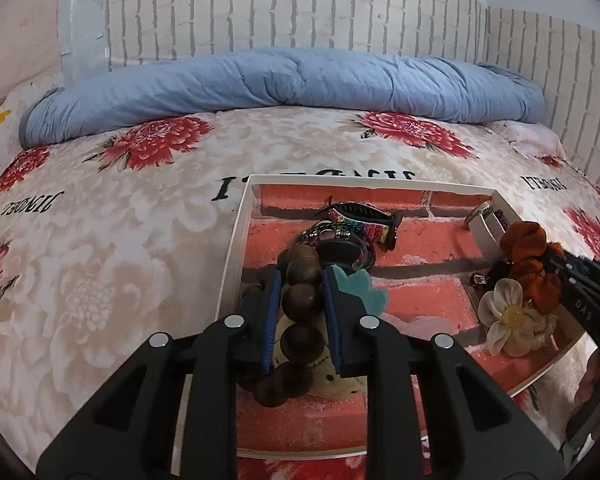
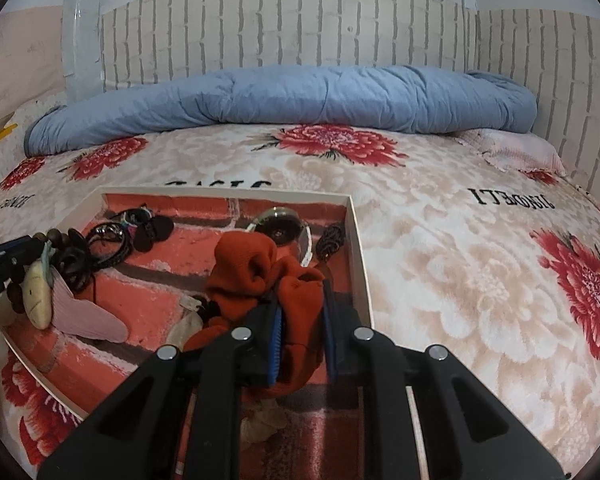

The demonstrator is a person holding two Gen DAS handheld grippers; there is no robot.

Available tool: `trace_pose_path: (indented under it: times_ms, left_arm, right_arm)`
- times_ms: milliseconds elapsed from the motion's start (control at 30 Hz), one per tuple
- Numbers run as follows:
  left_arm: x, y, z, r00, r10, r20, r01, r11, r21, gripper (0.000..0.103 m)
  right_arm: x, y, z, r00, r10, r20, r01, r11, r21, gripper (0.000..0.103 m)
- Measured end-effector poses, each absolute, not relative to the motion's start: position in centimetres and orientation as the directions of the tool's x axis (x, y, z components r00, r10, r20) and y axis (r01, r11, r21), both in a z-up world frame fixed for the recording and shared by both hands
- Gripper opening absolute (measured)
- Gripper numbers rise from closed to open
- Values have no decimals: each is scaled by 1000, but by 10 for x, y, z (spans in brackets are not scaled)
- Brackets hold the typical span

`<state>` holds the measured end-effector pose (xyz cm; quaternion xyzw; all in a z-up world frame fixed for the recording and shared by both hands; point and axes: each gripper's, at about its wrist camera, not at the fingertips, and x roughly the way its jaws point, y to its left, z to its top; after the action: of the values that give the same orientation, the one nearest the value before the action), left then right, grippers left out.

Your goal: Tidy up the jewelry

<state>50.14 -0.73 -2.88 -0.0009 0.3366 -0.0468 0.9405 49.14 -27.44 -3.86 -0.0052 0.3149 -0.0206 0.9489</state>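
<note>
Between my left tool's (image 1: 300,300) pads sits a hard, slippery bead bracelet (image 1: 300,300), gripped mid-strand above the tray (image 1: 230,248); my right tool (image 2: 302,320) pinches a soft orange scrunchie (image 2: 256,276).

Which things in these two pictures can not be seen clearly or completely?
- Bead bracelet: left wrist view, its lower loop is hidden behind the left gripper.
- Orange scrunchie: right wrist view, the right gripper covers its near part.
- White tray: near edge hidden by the gripper in both views.
- Small dark charm: too small to identify.
</note>
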Motion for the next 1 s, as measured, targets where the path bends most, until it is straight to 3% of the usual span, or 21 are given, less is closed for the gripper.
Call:
trace_pose_path:
  times_ms: [167, 233, 300, 467, 567, 700, 1000]
  left_arm:
    - [499, -8, -29, 775, -74, -627, 78, 997, -21, 35]
    - [494, -8, -27, 789, -61, -612, 68, 998, -13, 58]
    - [489, -8, -25, 802, -51, -596, 61, 998, -2, 65]
    - [477, -9, -21, 802, -58, -594, 67, 998, -8, 70]
    - [461, -6, -9, 821, -62, -567, 57, 998, -27, 83]
    - [427, -1, 16, 858, -73, -509, 58, 997, -45, 98]
    - [324, 6, 40, 910, -24, -414, 18, 1000, -19, 98]
  right_arm:
    - [493, -274, -43, 788, -44, -614, 35, 999, -27, 21]
    - [494, -275, -44, 784, -39, -620, 36, 999, -17, 24]
    - [494, -276, -44, 782, -43, -622, 43, 999, -15, 36]
    - [482, -277, -35, 794, -64, -604, 54, 998, -34, 67]
    - [467, -279, -25, 802, -54, -595, 53, 998, -18, 83]
    - [444, -277, -8, 814, -44, -580, 46, 999, -11, 95]
    - [342, -262, 17, 871, -13, -490, 6, 1000, -17, 99]
